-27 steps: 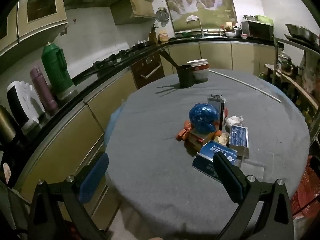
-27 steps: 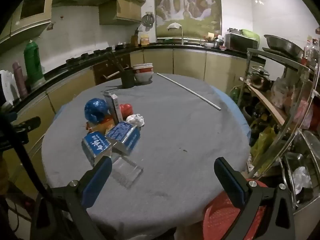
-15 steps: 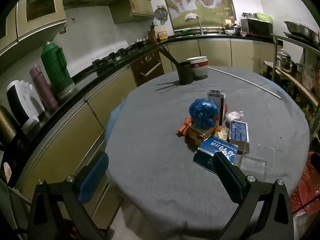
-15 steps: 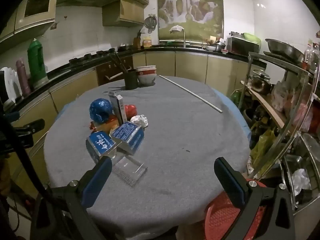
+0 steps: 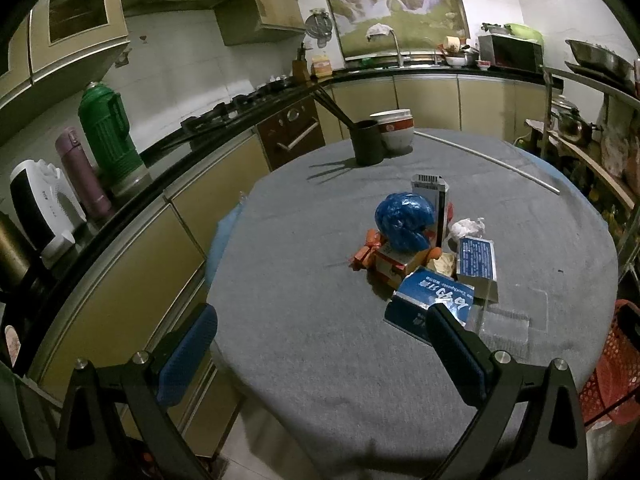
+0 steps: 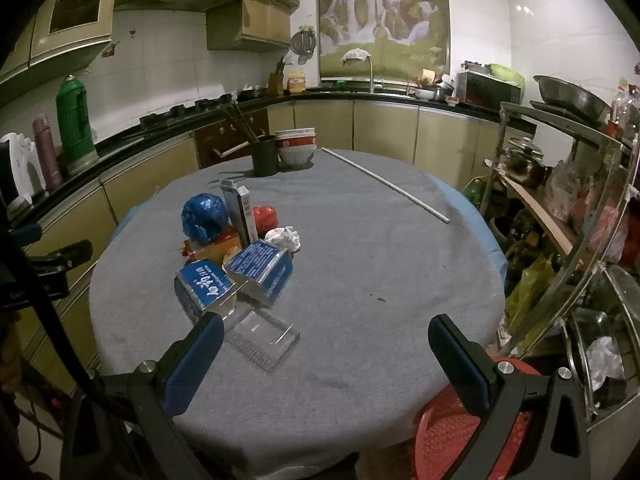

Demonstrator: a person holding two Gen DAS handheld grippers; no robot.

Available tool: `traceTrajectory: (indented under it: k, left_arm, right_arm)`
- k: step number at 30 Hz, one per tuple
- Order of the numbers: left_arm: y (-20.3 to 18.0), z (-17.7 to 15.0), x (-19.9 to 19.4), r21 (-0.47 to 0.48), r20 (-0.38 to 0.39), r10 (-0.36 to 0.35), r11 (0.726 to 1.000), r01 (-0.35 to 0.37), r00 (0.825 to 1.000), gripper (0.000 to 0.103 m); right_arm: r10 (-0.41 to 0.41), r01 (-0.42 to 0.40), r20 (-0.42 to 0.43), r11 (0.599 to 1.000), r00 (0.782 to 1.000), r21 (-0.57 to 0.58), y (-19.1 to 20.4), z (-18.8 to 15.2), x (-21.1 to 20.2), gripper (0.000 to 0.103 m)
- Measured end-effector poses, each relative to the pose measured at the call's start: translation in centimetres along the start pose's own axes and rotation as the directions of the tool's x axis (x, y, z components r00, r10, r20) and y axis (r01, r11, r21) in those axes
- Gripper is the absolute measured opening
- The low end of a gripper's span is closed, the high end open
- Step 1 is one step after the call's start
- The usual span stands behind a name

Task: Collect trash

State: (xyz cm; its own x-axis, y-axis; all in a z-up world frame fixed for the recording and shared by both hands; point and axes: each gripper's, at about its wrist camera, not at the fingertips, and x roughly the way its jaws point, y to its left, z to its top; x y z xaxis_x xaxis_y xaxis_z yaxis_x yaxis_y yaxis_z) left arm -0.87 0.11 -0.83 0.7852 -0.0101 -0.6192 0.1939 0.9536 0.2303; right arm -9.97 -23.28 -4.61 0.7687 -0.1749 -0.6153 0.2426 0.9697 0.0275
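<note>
task not begun as far as seen: all the trash sits heaped on the round grey bench point(image 5: 320, 320), nothing lifted. left to right in the left wrist view: orange wrappers point(image 5: 366, 250), blue crumpled bag point(image 5: 404, 216) on top of an orange box point(image 5: 390, 266), upright grey carton point(image 5: 434, 200) behind it, two blue cartons point(image 5: 432, 300) nearer the camera, white paper wad point(image 5: 466, 228), clear plastic tray point(image 5: 512, 312) flat at the right. red basket point(image 6: 460, 432) stands beside the bench's near right edge, probably the bin

left claw point(image 5: 320, 356) released, jaws wide, nothing between them; right claw point(image 6: 328, 360) likewise spread and empty, hanging over the near edge of the bench

against the earlier frames: the pile lies as it did; both views have lifted slightly and drawn back a touch, so the heap sits lower and a little further off; jaws unchanged
</note>
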Motion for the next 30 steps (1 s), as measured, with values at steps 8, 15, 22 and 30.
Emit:
traceTrajectory:
  k: [8, 15, 22, 30]
  left_arm:
    - [-0.4, -0.2, 0.3, 0.014, -0.012, -0.005, 1.0, 0.005, 1.0, 0.103]
    - [-1.0, -0.3, 0.7, 0.031, -0.023, -0.017, 0.999, 0.018, 1.0, 0.103]
    - [-1.3, -0.3, 0.8, 0.037, -0.029, -0.022, 0.999, 0.023, 0.999, 0.103]
    - [-1.4, -0.2, 0.8, 0.042, -0.032, -0.03, 0.999, 0.031, 0.999, 0.103]
  right_arm:
    - [0.006, -0.005, -0.01, 1.0, 1.0, 0.008, -0.1, -0.1, 0.4, 0.103]
    - [0.008, -0.008, -0.022, 1.0, 1.0, 0.02, -0.3, -0.4, 0.9, 0.103]
    - [0.021, -0.02, -0.034, 0.999, 0.999, 0.035, -0.6, -0.5, 1.5, 0.103]
    - [0.024, -0.023, -0.039, 0.999, 0.999, 0.041, -0.8, -0.5, 1.7, 0.103]
